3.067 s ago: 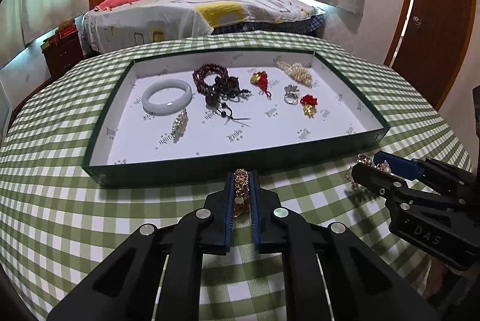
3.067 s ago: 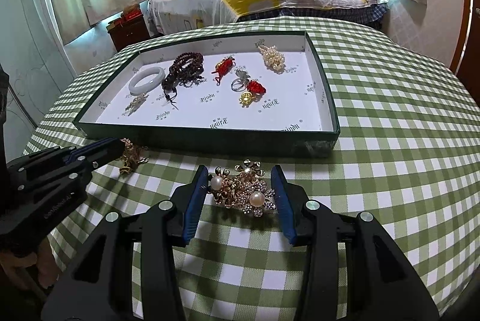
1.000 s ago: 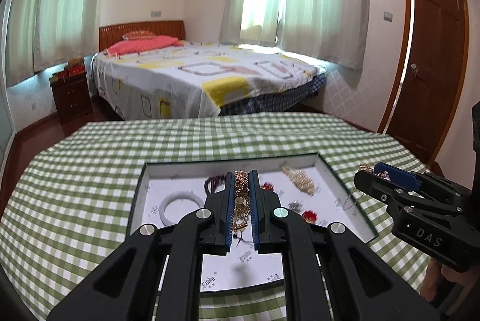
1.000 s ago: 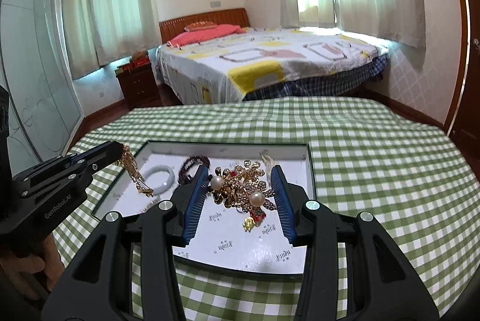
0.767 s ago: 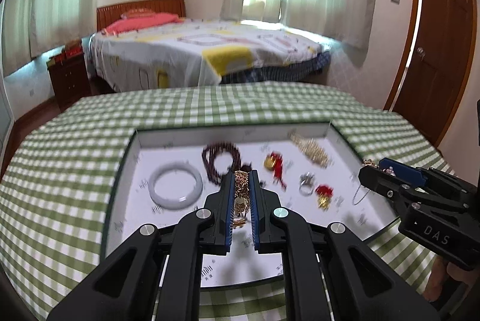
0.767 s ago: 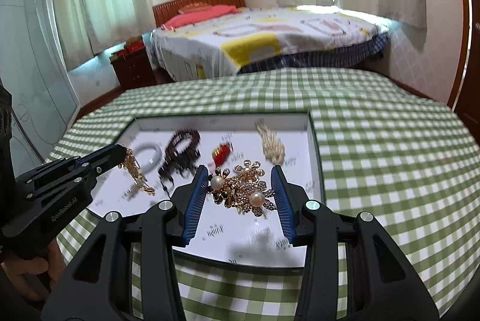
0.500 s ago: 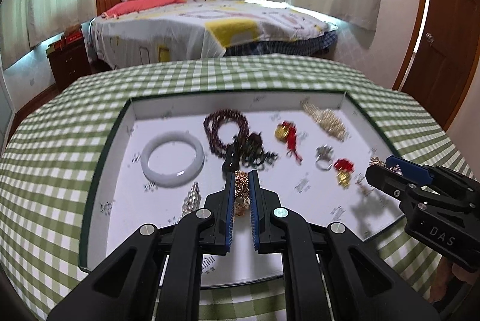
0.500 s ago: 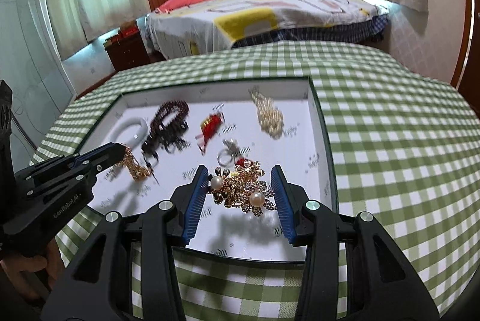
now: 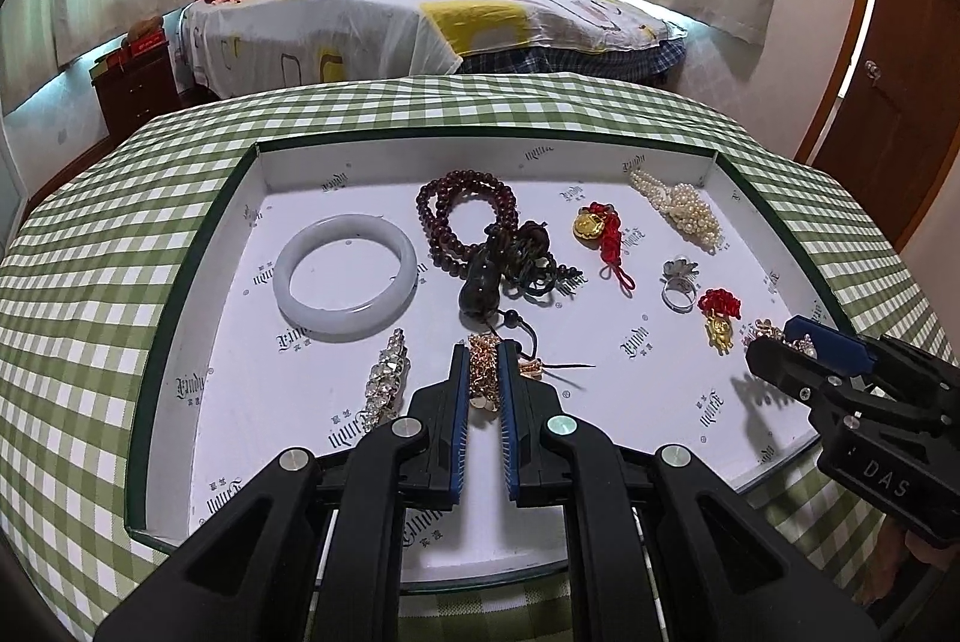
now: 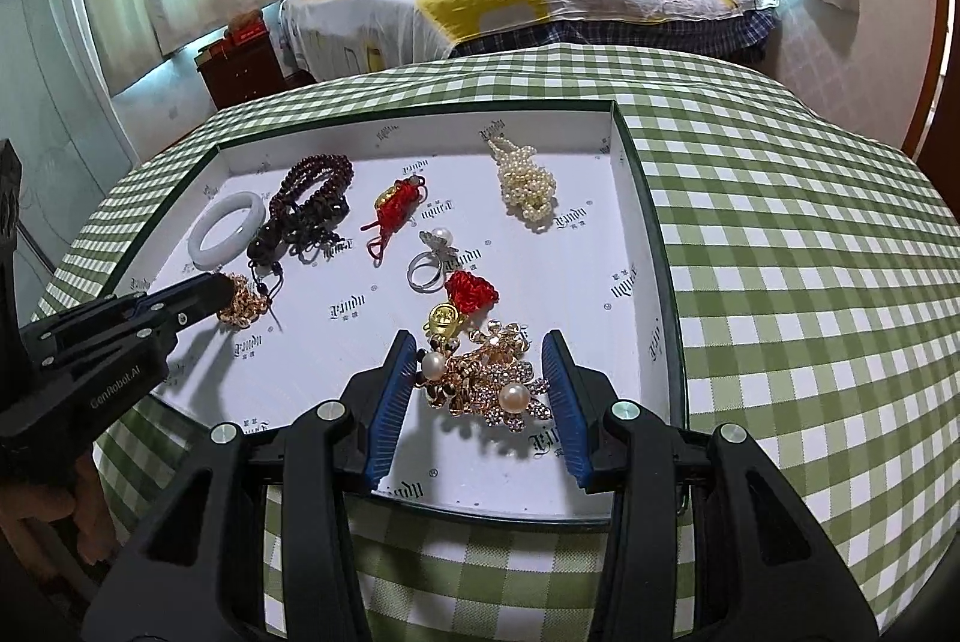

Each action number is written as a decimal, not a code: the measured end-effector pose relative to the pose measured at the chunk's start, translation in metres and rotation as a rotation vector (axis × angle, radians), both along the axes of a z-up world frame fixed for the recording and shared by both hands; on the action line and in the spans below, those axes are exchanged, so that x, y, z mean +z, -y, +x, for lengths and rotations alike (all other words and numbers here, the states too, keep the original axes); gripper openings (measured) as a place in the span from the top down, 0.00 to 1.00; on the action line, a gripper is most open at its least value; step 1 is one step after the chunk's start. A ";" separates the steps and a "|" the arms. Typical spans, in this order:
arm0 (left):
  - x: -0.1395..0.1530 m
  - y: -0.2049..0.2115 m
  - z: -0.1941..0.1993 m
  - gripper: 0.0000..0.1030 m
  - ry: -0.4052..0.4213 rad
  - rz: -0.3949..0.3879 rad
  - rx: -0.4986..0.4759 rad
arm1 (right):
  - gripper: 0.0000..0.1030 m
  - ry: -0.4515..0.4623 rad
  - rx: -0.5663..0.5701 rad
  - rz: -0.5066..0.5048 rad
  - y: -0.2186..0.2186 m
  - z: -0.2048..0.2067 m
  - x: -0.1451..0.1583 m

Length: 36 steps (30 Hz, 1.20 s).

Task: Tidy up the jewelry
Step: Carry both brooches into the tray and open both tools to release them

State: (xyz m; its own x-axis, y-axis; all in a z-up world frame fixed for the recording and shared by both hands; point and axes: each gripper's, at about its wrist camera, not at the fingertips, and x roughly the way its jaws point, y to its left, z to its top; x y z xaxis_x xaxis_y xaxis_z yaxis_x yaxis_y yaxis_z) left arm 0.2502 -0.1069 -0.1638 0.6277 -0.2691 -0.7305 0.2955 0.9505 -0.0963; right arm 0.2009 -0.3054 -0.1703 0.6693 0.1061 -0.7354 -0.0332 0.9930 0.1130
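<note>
A white-lined tray (image 9: 198,246) with dark green walls lies on the checked table and holds several jewelry pieces. My left gripper (image 9: 483,378) is low over the tray's near middle, jaws slightly parted around a gold chain (image 9: 483,375) that rests on the tray floor; it also shows in the right wrist view (image 10: 240,303). My right gripper (image 10: 480,378) is open over the tray's near right corner. A gold pearl brooch (image 10: 486,378) lies between its jaws, apart from the pads, on the tray floor.
In the tray: a white jade bangle (image 9: 345,276), dark bead strands (image 9: 474,234), red knot charms (image 9: 606,234), a pearl cluster (image 9: 678,210), a ring (image 9: 681,285), a crystal clip (image 9: 387,384). A bed and a wooden door (image 9: 888,60) stand beyond the table.
Both grippers came down from above the table into the tray. The right jaws opened and the brooch now lies on the tray floor. The left jaws parted slightly around the chain.
</note>
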 end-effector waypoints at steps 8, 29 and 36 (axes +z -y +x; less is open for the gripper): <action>0.000 -0.002 0.001 0.85 -0.006 -0.002 0.008 | 0.58 0.002 0.002 -0.002 0.000 0.001 -0.001; 0.000 0.003 -0.002 0.29 -0.002 0.028 0.012 | 0.37 0.025 -0.015 0.028 0.006 -0.003 0.005; 0.005 0.006 -0.008 0.25 0.010 0.039 0.005 | 0.28 0.040 -0.017 0.028 0.003 -0.008 0.012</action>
